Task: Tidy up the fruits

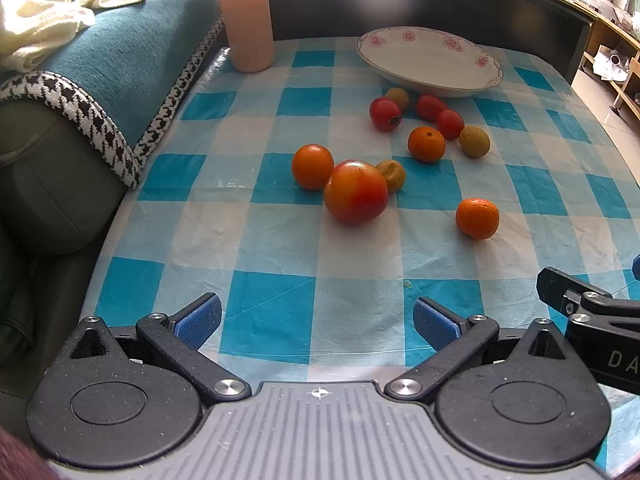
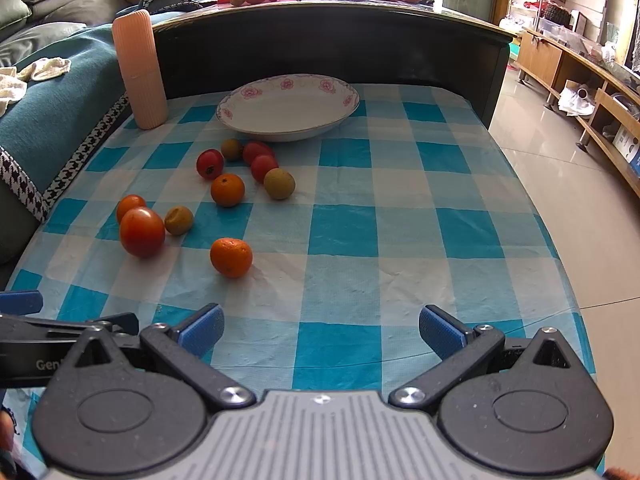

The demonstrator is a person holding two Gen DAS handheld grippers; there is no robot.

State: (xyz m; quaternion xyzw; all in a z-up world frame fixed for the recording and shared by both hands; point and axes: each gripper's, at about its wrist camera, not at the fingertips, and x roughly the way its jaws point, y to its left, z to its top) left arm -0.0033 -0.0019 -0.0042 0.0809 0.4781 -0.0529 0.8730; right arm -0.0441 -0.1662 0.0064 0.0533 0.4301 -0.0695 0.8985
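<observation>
Several small fruits lie loose on the blue-checked tablecloth (image 1: pixel 280 300): a large tomato (image 1: pixel 355 191) (image 2: pixel 141 231), oranges (image 1: pixel 477 217) (image 2: pixel 231 257), red cherry tomatoes (image 1: pixel 385 113) (image 2: pixel 209 163) and brownish-green fruits (image 1: pixel 474 141) (image 2: pixel 279 183). A white floral plate (image 1: pixel 430 60) (image 2: pixel 288 106) stands empty behind them. My left gripper (image 1: pixel 318 322) is open and empty near the table's front edge. My right gripper (image 2: pixel 322 330) is open and empty, to the right of the left one, also at the front edge.
A ribbed pink cylinder (image 1: pixel 246 12) (image 2: pixel 140 72) stands at the back left of the table. A dark raised ledge (image 2: pixel 320 36) runs behind the plate. A sofa with a teal blanket (image 1: pixel 120 48) borders the table's left side. Tiled floor (image 2: pixel 568 184) lies to the right.
</observation>
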